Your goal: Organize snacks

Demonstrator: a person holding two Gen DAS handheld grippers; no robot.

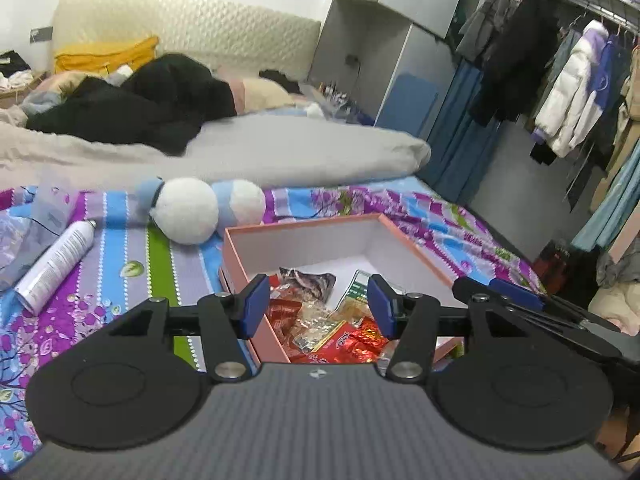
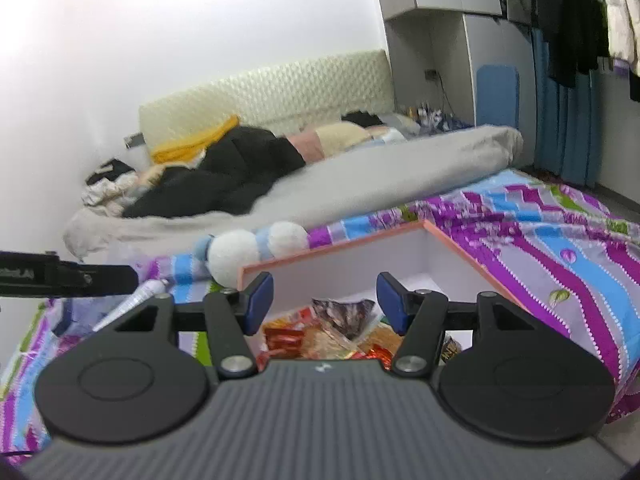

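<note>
- On the bed, on that striped floral sheet, I've got the pink box sitting open, snack packets piled in its near corner.
- My left gripper hangs over the pile, jaws wide apart, holding nothing.
- My right gripper is the same: spread wide, nothing in it, above the snacks.
- Plush toy touches the box's far-left corner; a spray can lies off to the left.

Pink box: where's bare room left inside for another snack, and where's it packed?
Bare white floor runs along the far wall and far-right corner of the pink box, beyond the dark crinkled packet. The near end is packed with red and orange snack packets, beneath both open grippers: left, right.
</note>
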